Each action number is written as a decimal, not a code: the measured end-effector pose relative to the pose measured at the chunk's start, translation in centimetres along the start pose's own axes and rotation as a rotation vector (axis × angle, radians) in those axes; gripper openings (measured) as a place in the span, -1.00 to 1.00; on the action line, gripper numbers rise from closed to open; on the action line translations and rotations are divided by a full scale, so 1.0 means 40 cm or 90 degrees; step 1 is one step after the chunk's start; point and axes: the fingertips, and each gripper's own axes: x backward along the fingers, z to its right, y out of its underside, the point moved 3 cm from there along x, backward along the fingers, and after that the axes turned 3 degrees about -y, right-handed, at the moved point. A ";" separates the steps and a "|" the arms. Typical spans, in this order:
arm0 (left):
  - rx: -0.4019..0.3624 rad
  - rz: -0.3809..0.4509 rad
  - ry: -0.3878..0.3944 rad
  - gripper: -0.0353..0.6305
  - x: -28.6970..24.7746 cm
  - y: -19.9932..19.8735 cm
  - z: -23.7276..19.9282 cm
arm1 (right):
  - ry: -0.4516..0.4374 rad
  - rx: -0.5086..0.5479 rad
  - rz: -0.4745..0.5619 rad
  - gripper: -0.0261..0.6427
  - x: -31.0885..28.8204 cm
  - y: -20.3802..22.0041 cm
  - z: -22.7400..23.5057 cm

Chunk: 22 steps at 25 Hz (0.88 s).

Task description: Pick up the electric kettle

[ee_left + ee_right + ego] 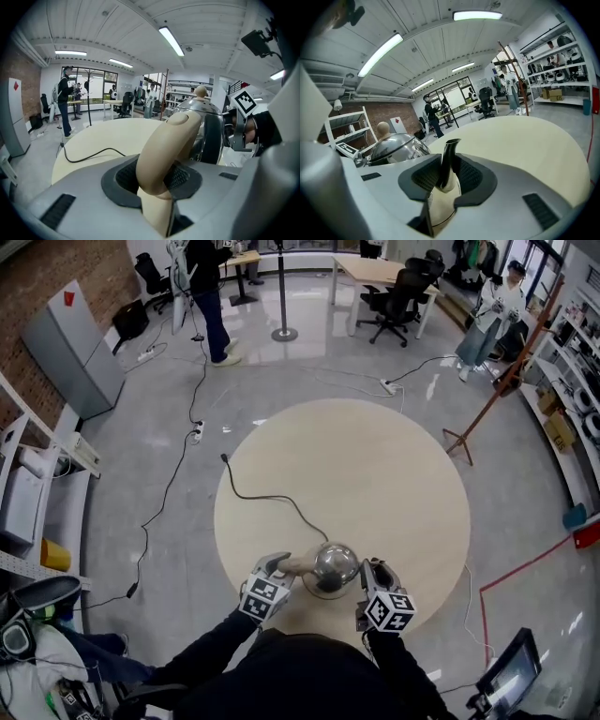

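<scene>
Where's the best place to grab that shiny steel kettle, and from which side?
Grip the shiny steel kettle by its curved beige plastic handle, coming from the person's left: it arches clear of the body, so the left claw closes across it. The narrow steel spout opposite suits the right claw.

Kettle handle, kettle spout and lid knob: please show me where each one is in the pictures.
kettle handle (164, 150), left gripper view, middle of the beige curve.
kettle spout (447, 159), right gripper view, its dark upper part.
lid knob (383, 127), right gripper view, its round top.
</scene>
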 end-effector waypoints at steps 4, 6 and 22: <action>0.009 -0.005 -0.001 -0.53 0.053 0.013 0.018 | -0.011 -0.011 -0.002 -0.62 0.039 0.020 -0.028; 0.019 -0.005 0.004 -0.53 0.077 0.015 0.025 | -0.019 -0.010 0.001 -0.62 0.054 0.017 -0.043; -0.002 0.072 0.002 -0.54 0.173 -0.152 0.065 | -0.055 0.058 0.088 -0.61 0.138 -0.170 -0.112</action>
